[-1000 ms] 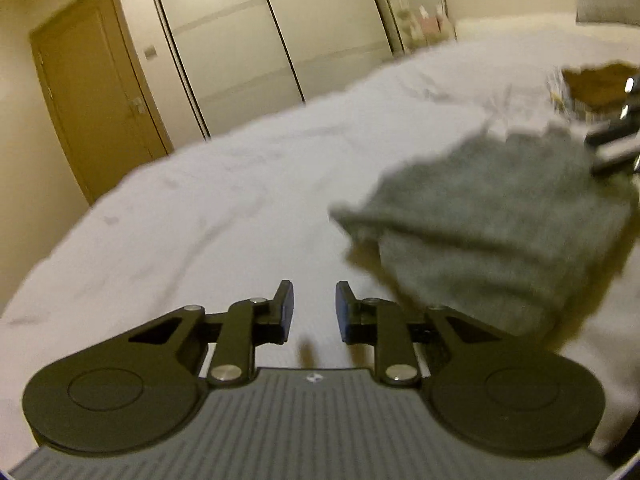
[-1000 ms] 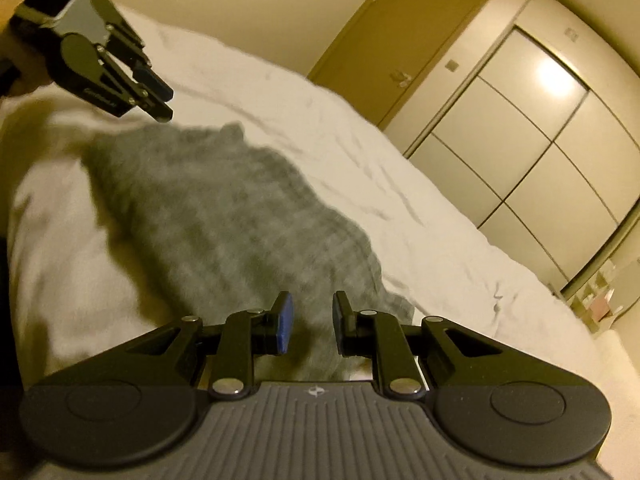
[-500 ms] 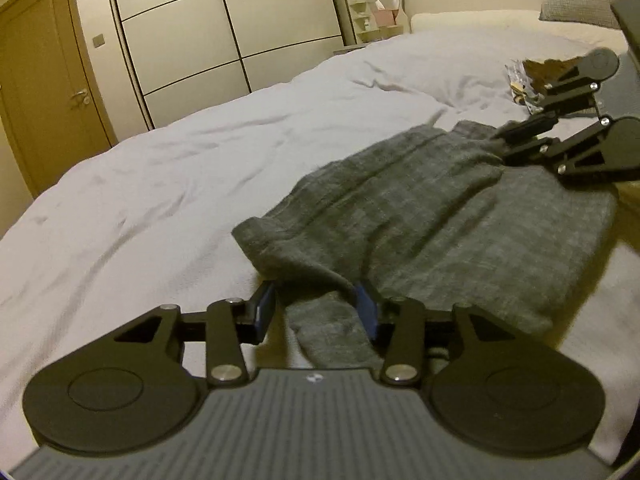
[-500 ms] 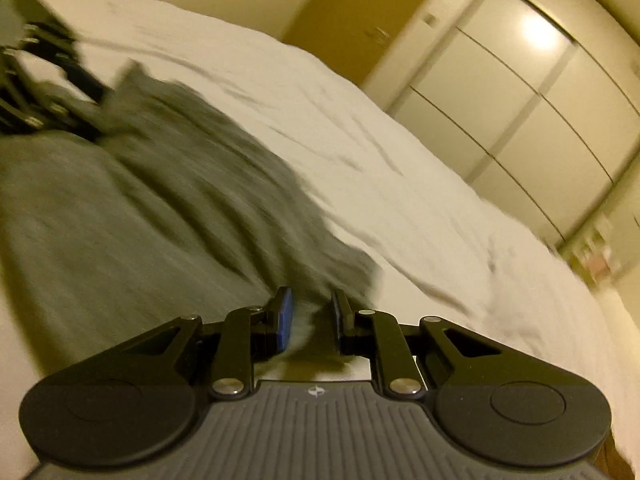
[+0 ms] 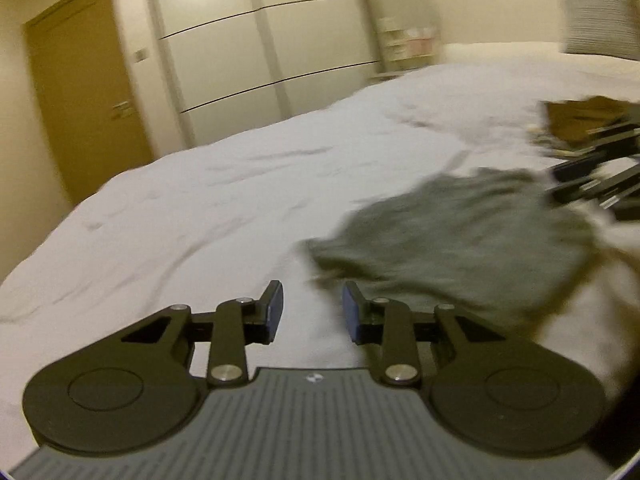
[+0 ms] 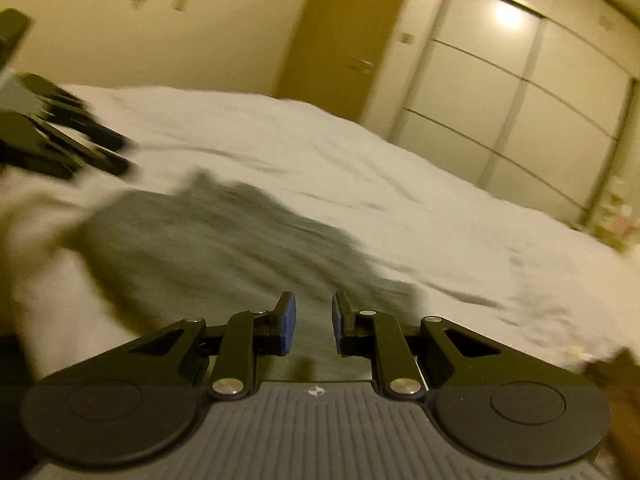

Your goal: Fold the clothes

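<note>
The grey knit garment (image 5: pixel 460 248) lies bunched on the white bedsheet (image 5: pixel 224 216), ahead and to the right of the left gripper (image 5: pixel 312 312), whose jaws stand apart with nothing between them. In the right wrist view the same cloth spreads ahead and leftward of the right gripper (image 6: pixel 314 328), jaws likewise parted and empty, its near edge seeming to run under the fingertips (motion blur hides any contact). The garment's long axis looks to run between the two grippers, and I judge the right one nearer.
</note>
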A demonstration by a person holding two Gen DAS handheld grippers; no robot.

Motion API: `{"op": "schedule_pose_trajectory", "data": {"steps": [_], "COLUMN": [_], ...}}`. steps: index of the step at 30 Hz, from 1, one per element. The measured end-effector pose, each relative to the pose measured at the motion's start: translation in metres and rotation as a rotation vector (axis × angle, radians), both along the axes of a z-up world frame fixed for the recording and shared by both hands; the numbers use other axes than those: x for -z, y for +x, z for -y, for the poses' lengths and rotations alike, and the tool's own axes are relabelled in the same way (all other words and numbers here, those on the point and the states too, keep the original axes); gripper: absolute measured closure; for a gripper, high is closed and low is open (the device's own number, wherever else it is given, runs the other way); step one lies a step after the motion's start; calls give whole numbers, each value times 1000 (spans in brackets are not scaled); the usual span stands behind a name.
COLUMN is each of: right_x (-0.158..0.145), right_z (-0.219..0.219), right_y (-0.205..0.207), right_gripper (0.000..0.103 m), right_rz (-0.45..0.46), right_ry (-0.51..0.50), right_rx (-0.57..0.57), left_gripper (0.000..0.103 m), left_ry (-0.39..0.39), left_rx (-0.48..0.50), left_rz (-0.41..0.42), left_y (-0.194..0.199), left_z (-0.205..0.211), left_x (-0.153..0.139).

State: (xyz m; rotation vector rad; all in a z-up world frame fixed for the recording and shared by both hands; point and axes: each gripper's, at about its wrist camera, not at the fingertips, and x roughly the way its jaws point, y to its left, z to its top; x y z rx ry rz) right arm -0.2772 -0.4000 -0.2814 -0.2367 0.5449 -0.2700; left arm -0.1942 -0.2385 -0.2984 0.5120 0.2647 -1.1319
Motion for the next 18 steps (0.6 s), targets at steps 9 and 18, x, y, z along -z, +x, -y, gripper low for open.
{"op": "schedule_pose_trajectory", "data": {"steps": [9,18], "right_x": [36,1], "right_z": [8,-21], "right_y": [0,-14], "right_gripper": [86,85], "right_rz": [-111,9], "right_ry": [-6,35], "right_rx": [-1,-43], "left_gripper": [76,77], "left_ry": [136,-35], "left_rx": [-131,-21], "left_rz": [4,35], "left_y": [25,-33], "left_z": [-7,-21], "left_x": [47,4]}}
